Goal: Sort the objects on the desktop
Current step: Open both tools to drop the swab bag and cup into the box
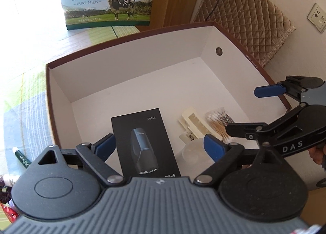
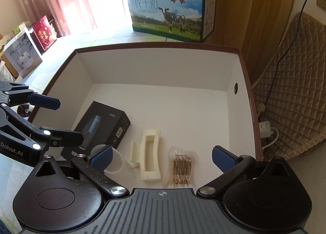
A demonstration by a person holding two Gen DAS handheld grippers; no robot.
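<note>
Both tongs hang over the open box [image 2: 246,83], tilted down into it, and neither has hold of anything. Left tongs [image 1: 160,145] stand wide apart with the black carton [image 1: 145,142] lying flat on the box floor below the gap, untouched; right tongs [image 2: 162,156] are spread just as wide above the cream hair clip [image 2: 149,158] and the packet of cotton swabs [image 2: 182,167]. These things lie in a row along the near side of the box floor — carton on the left, then a clear plastic cup [image 2: 116,162] on its side, then the clip, then the swabs on the right. A milk carton with a cow on it [image 2: 169,9] stands beyond the box. On the worktop's striped cloth [image 1: 24,99] left of the box lies a green pen [image 1: 21,157].
</note>
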